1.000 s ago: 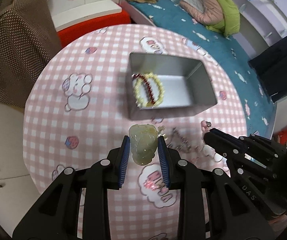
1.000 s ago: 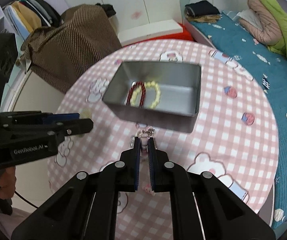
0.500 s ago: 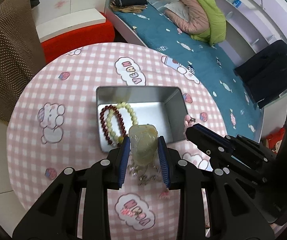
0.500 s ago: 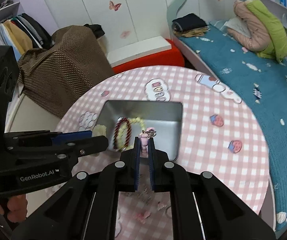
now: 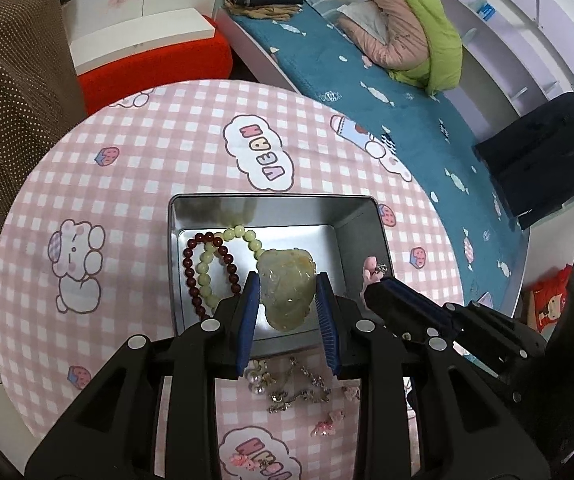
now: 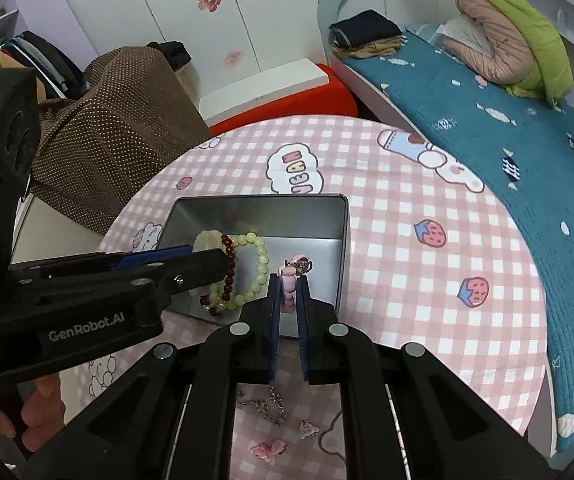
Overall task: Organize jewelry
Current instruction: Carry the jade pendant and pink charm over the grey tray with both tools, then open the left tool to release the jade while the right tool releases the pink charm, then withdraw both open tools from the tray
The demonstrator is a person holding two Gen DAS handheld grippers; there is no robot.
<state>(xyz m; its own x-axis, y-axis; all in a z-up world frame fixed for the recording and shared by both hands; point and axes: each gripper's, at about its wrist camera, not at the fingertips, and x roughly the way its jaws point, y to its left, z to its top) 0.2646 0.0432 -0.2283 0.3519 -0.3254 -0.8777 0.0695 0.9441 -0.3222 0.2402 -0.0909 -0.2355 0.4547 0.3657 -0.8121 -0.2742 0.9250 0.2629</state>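
My left gripper point(image 5: 287, 292) is shut on a pale green jade pendant point(image 5: 287, 286) and holds it above the open metal tin point(image 5: 357, 232). In the tin lie a dark red bead bracelet point(image 5: 191, 276) and a pale green bead bracelet point(image 5: 207, 264). My right gripper point(image 6: 289, 284) is shut on a small pink charm point(image 6: 289, 284) with a metal clasp, over the tin's point(image 6: 343, 248) near right part. It also shows in the left wrist view point(image 5: 371, 276). Loose chain and pearl pieces point(image 5: 287, 384) and small pink charms point(image 6: 267, 450) lie on the cloth before the tin.
The round table has a pink checked cloth point(image 5: 127, 168) with cartoon prints. Beyond it stand a red and white stool point(image 5: 147, 52), a brown dotted cover point(image 5: 3, 92) at left and a bed with a teal blanket point(image 5: 387, 92) at right.
Both grippers have moved forward from the cloth in front of the tin to over the tin, each still holding its piece. The view has come closer to the tin.
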